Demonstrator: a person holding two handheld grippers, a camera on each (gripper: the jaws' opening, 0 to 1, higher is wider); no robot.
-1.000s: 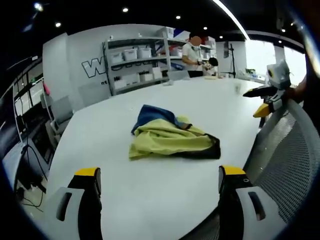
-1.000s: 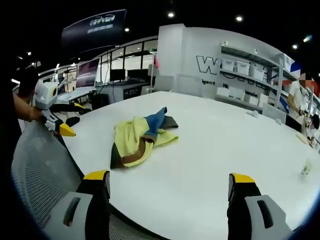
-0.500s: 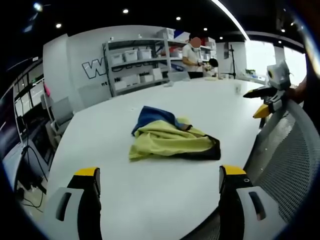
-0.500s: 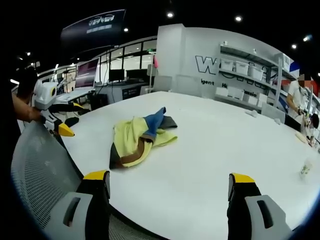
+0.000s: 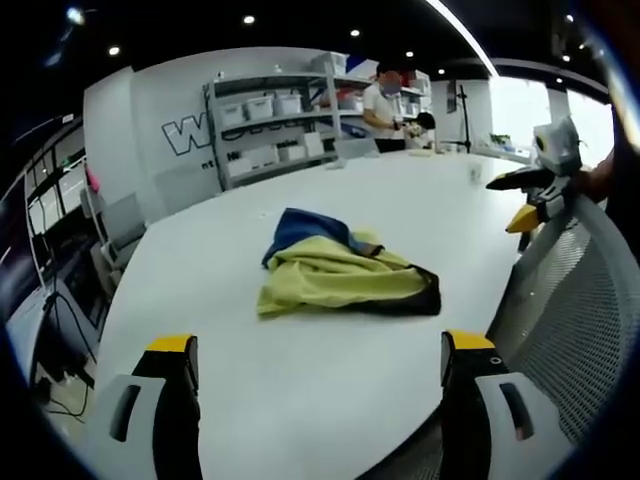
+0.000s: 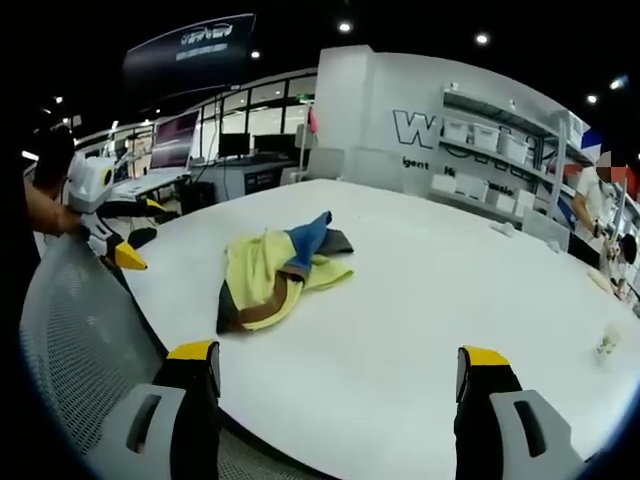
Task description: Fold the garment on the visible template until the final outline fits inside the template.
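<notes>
A crumpled garment (image 5: 335, 270) in yellow, blue and dark brown lies bunched on the white table (image 5: 250, 370), well ahead of both grippers. In the right gripper view the same garment (image 6: 275, 272) sits left of centre. My left gripper (image 5: 318, 350) is open with empty yellow-tipped jaws over the near table edge. My right gripper (image 6: 338, 362) is open too, nothing between its jaws. The right gripper (image 5: 530, 205) also appears at the right of the left gripper view, and the left gripper (image 6: 120, 235) at the left of the right gripper view. No template outline is discernible on the table.
A grey mesh chair back (image 5: 575, 330) stands at the table's near edge, also seen as the chair back (image 6: 70, 340). Shelving with white bins (image 5: 280, 125) lines the far wall, a person (image 5: 385, 105) beside it. A small cup (image 6: 607, 340) sits on the table's right side.
Both views have shifted only slightly with the hands. The garment has not moved and both grippers stay open.
</notes>
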